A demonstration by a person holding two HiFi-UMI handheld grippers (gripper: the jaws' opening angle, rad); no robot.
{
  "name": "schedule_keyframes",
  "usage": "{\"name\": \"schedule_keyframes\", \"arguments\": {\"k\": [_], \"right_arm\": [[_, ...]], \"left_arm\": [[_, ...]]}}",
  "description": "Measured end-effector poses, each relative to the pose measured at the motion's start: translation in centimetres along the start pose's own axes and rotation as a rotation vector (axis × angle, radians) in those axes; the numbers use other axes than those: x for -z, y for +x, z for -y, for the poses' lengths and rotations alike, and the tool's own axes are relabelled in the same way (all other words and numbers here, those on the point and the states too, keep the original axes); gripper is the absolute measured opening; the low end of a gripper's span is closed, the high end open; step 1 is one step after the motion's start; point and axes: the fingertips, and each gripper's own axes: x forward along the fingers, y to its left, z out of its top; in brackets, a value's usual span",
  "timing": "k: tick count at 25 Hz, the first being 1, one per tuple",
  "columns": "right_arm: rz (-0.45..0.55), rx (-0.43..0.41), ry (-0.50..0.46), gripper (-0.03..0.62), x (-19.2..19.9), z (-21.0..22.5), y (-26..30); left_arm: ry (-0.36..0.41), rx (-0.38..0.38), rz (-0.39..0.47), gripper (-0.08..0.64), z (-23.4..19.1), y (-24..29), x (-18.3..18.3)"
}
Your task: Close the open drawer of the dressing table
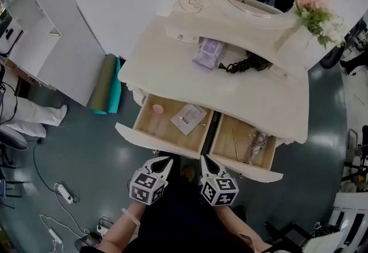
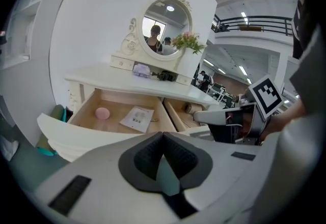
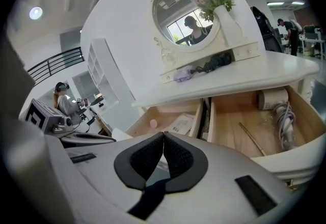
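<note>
Both jaw pairs are pressed together, empty. The left gripper point(image 1: 165, 160) tips sit just before the left drawer point(image 1: 144, 138) front. The right gripper point(image 1: 204, 158) faces the gap between the 2 open drawers.

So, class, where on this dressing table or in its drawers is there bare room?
The tabletop is bare along its whole front, ahead of the purple pouch and black cord. The left drawer is bare in front of the pink ball, beside the leaflet. The right drawer is crowded with cables on its right.
</note>
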Motion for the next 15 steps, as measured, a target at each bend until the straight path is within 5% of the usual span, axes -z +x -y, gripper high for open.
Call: {"name": "schedule_keyframes", "arguments": {"k": [5, 15], "right_arm": [[-0.080, -0.056, 0.022, 0.021, 2.4, -1.4, 1.3], [-0.212, -0.116, 0.134, 0.021, 5.9, -2.7, 3.9]], "left_arm": [[-0.073, -0.029, -0.049, 0.015, -1.6, 0.0, 2.2], [-0.086, -0.100, -0.089, 0.015, -4.0, 1.5, 3.5]]}}
